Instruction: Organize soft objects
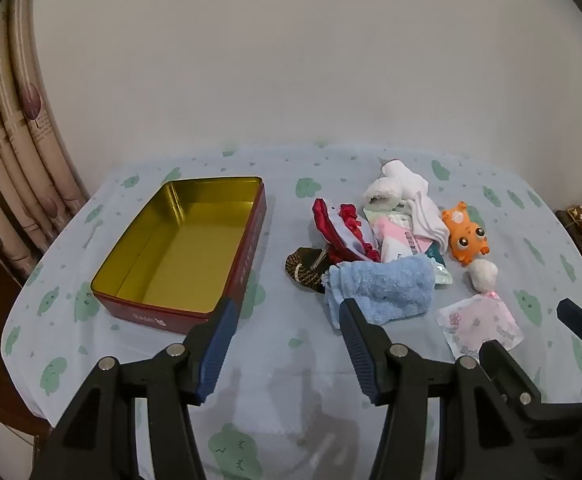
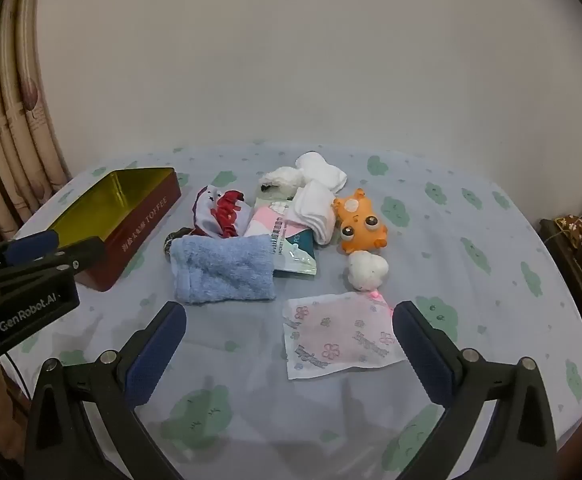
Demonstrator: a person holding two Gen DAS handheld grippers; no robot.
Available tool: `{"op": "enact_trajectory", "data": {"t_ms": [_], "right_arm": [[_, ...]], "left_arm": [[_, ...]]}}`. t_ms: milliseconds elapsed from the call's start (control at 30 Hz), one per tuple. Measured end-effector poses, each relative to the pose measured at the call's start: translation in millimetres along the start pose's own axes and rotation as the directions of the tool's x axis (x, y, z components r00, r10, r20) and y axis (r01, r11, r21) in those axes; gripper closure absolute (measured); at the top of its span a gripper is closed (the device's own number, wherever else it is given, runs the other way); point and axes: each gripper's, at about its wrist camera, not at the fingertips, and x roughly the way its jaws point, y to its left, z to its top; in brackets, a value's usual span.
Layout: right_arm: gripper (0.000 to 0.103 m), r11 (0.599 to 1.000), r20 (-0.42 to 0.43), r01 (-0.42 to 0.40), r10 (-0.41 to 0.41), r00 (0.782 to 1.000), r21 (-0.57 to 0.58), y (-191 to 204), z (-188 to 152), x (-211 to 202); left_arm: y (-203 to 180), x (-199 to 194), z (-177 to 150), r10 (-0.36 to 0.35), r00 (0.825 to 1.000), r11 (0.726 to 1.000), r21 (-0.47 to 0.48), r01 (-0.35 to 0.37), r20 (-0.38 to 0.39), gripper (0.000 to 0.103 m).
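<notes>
Currently both tools hang released over the counter, gripping nothing: my left tool (image 1: 287,318), my right tool (image 2: 289,322). Red tin (image 1: 179,248) sits at ten o'clock, lid off. Soft pile at one o'clock: blue towel (image 1: 383,286) nearest, orange toy (image 1: 465,236) beyond, white socks (image 1: 395,188) farthest. Pink floral packet (image 2: 341,336) lies between my right tool's fingers.
</notes>
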Motion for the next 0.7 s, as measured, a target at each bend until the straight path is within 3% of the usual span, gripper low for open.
{"op": "enact_trajectory", "data": {"t_ms": [700], "right_arm": [[0.001,1.0,-0.026,0.001,-0.002,1.0,-0.02,-3.7,2.0,-1.7]], "left_arm": [[2.9,-2.8,1.2,0.001,1.0,1.0,-0.003,-0.001,0.003,0.048]]}}
